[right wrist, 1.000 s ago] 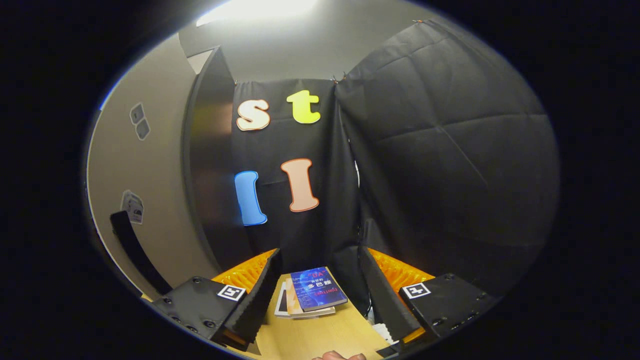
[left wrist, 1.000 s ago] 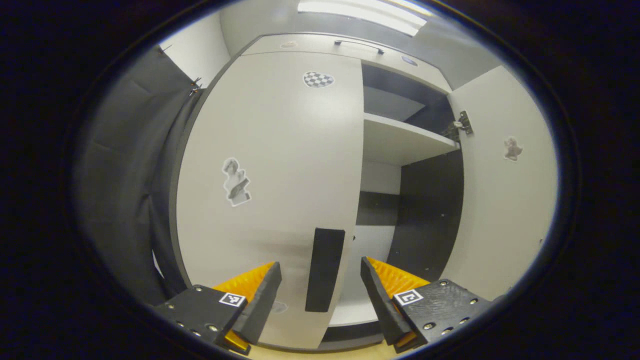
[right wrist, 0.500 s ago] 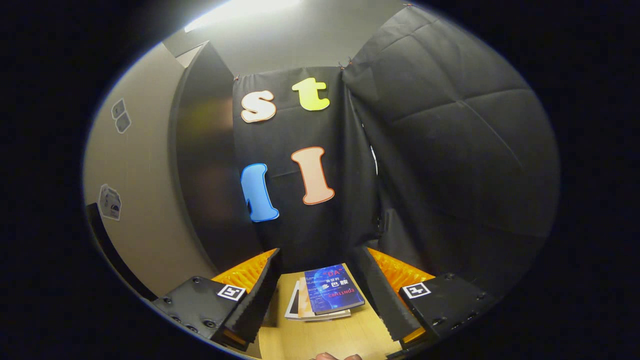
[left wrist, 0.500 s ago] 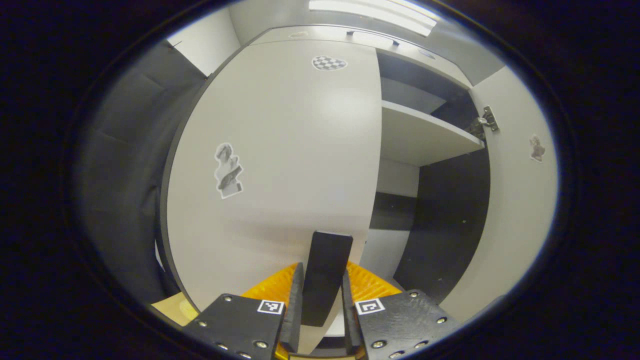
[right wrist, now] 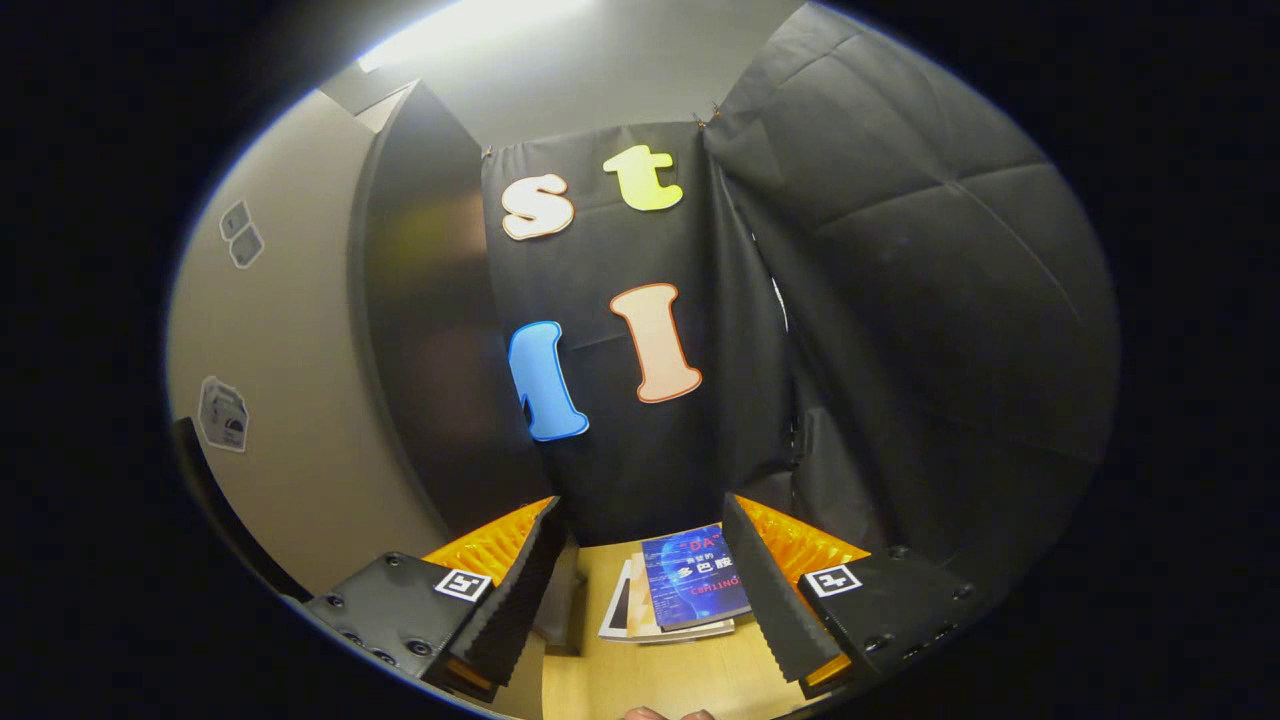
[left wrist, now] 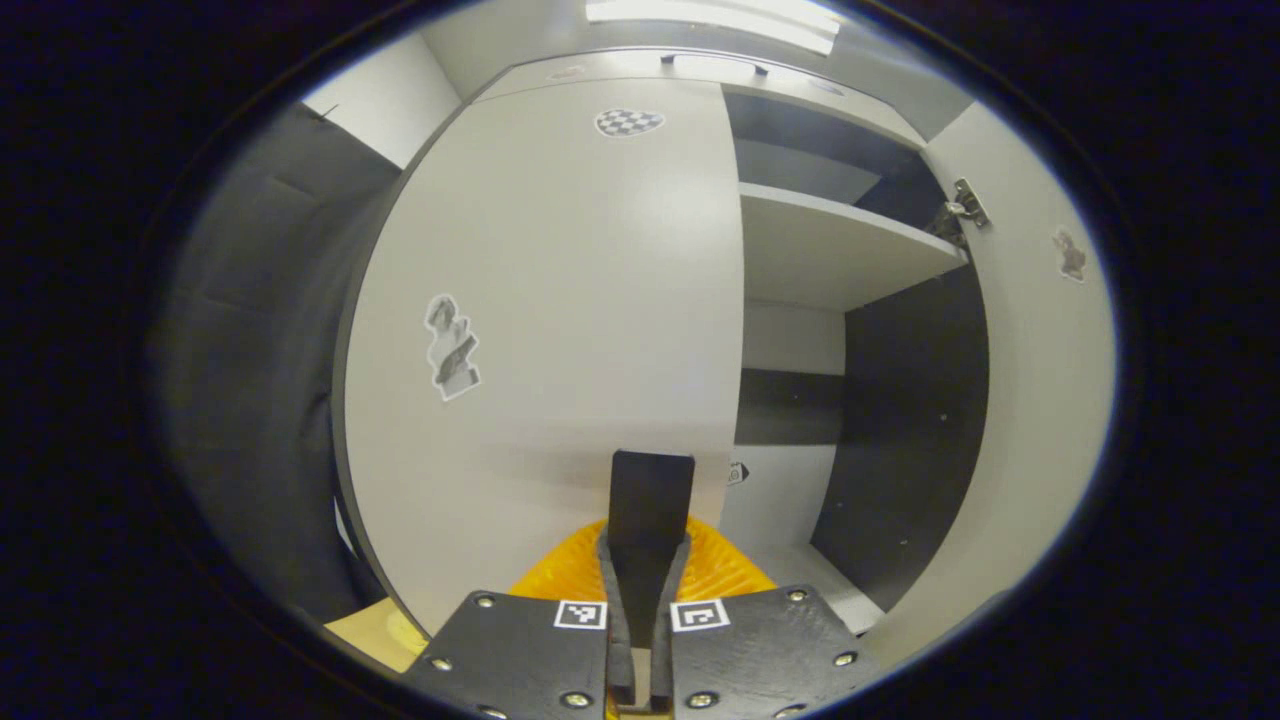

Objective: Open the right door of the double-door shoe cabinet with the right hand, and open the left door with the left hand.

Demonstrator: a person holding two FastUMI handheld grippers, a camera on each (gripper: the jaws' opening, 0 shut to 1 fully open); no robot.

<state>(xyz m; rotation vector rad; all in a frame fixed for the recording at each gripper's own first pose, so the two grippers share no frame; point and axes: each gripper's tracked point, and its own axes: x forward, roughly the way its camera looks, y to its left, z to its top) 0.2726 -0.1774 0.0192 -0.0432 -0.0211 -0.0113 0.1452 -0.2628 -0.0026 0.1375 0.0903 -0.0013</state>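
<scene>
At the bottom of the left gripper view, my left gripper (left wrist: 642, 560) has its jaws drawn together on the dark vertical handle (left wrist: 650, 498) of the left door (left wrist: 560, 300), one finger on each side of it. That door stands closed or very nearly so; I cannot tell which. It carries a chequered sticker (left wrist: 628, 122) near its top and a figure sticker (left wrist: 450, 345) on its left half. To its right the cabinet interior lies exposed: a pale shelf (left wrist: 830, 250) above, dark side panels below. The right door (left wrist: 1040, 400) is swung open at the far right of this view, with a metal hinge (left wrist: 962, 203) at its upper inner edge.

Right gripper view: my right gripper (right wrist: 640, 580) has its jaws wide apart, holding nothing. It hangs over a wooden surface (right wrist: 650, 680) where a blue book (right wrist: 695, 588) rests on other printed sheets, between the fingers as seen. A pale door face (right wrist: 290, 400) with stickers occupies the left side of this view.
</scene>
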